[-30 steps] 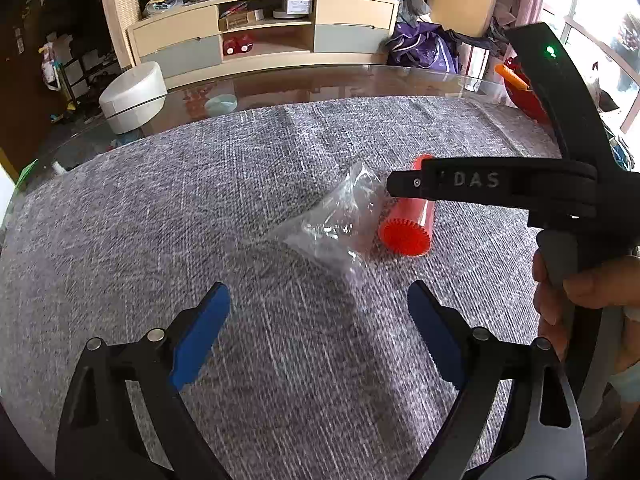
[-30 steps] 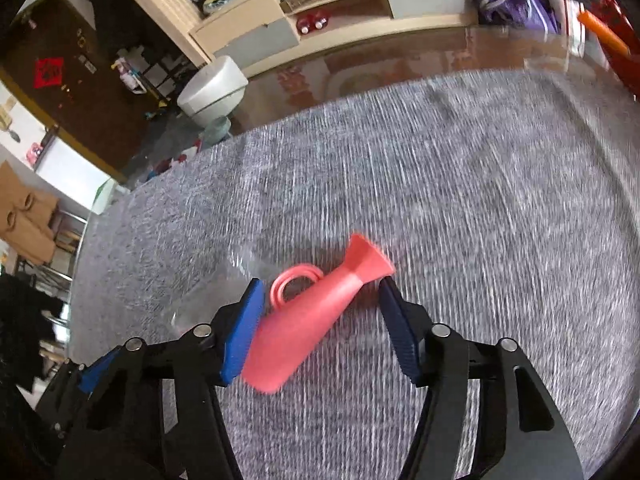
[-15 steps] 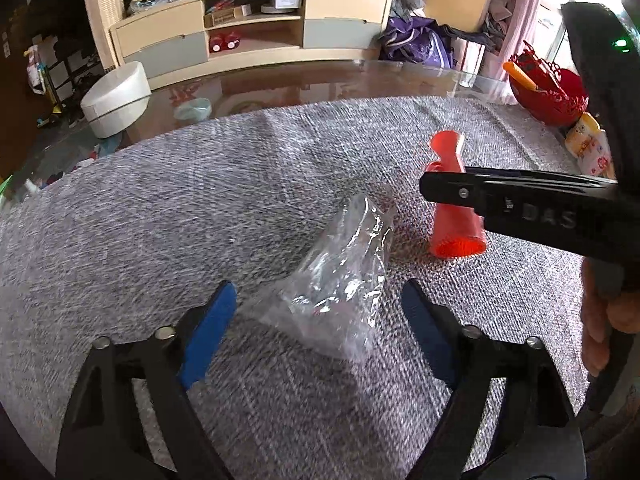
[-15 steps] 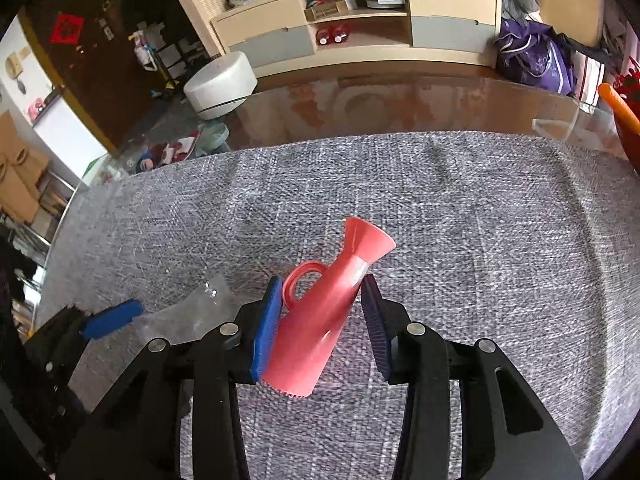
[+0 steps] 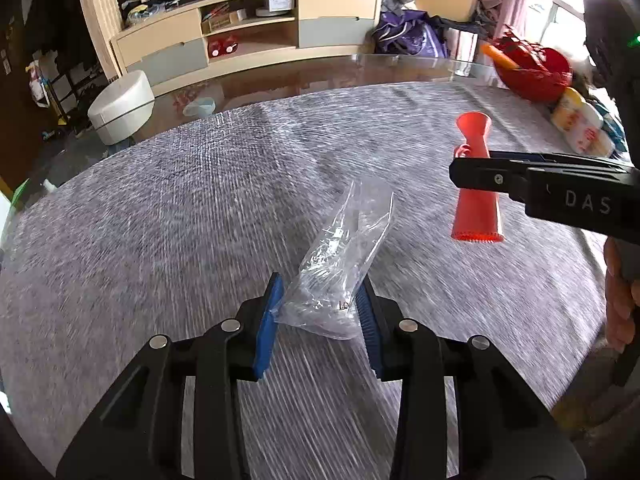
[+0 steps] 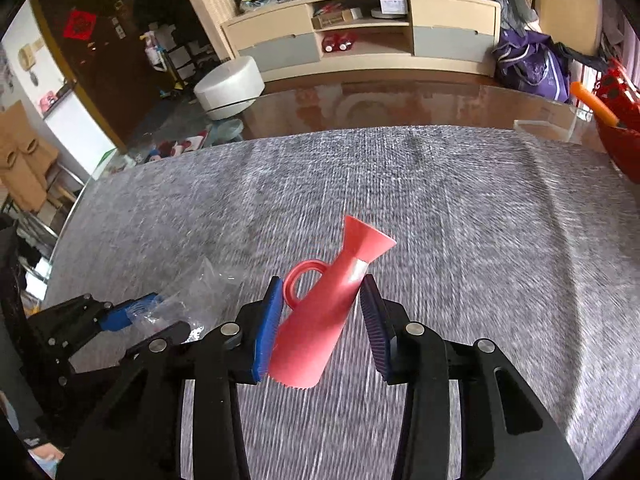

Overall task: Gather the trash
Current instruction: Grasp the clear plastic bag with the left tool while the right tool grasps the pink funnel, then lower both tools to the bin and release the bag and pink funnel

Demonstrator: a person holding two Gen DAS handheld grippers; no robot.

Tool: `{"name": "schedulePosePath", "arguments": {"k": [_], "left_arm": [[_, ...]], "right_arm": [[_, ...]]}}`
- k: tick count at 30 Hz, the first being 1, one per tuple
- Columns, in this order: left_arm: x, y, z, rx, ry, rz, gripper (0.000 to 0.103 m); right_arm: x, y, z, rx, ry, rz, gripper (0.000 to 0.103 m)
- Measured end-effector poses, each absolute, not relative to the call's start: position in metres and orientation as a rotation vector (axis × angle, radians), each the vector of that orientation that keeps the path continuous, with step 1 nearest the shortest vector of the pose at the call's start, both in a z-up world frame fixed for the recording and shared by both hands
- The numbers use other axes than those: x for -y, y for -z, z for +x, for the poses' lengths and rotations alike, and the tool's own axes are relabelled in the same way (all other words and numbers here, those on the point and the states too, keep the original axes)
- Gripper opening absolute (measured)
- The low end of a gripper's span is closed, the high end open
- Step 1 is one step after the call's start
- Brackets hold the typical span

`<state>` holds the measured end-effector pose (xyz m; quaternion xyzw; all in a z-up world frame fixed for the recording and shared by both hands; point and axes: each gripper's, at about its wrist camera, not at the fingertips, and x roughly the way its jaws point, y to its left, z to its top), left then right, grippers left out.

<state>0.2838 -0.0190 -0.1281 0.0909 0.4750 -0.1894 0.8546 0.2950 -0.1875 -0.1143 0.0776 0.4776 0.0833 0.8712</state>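
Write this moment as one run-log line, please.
left hand-held gripper: closing on clear plastic bag | right hand-held gripper: holding red plastic jug

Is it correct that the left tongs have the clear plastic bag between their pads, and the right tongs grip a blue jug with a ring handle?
Not quite. The jug in the right tongs is red, not blue, as the right wrist view shows. The left tongs do have the clear plastic bag between their pads, and they are closing on it.

Looking like a lived-in home living room: low media cabinet [image 6: 360,36] piled with clothes beyond the bench's far edge, white round pouf [image 6: 230,88] sitting on the floor, purple bag [image 6: 532,68] leaning nearby.
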Motion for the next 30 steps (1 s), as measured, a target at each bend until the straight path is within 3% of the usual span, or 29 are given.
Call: {"name": "schedulePosePath", "arguments": {"k": [3, 15, 30], "left_arm": [[0.018, 0.111, 0.258, -0.975, 0.406, 0.19, 0.023], [0.015, 0.048, 0.149, -0.87, 0.439, 0.114, 0.023], [0.027, 0.105, 0.059, -0.983, 0.451, 0.042, 0.023]], "right_arm": [[0.189, 0.101, 0.275, -0.977, -0.178, 0.156, 0.041], [0.19, 0.043, 0.171, -0.882, -0.189, 0.109, 0.041], [0.186, 0.108, 0.082, -0.997, -0.207, 0.104, 0.041]]}}
